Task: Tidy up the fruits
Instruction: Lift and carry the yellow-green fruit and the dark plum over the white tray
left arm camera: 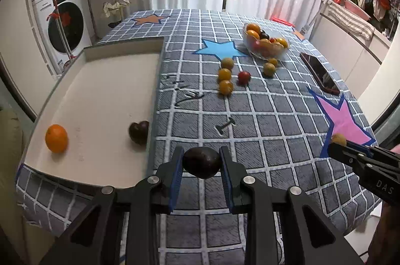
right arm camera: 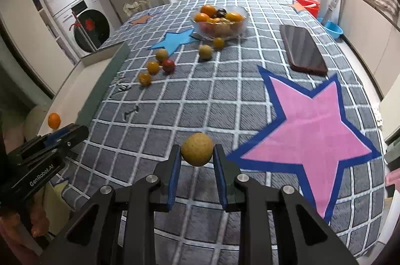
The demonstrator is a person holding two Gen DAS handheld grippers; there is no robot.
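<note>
My left gripper is shut on a dark plum, held above the checked cloth just right of the white tray. In the tray lie an orange and another dark plum. My right gripper is shut on a tan round fruit, near the pink star. In the left wrist view that same tan fruit shows at the right gripper's tip. A glass bowl full of fruit stands far back, with several loose yellow fruits and a red one in front of it.
A dark phone lies on the cloth at the right. A blue star is stitched near the bowl. Stacked washing machines stand behind the tray. A person's hand holds the left gripper's handle at the lower left.
</note>
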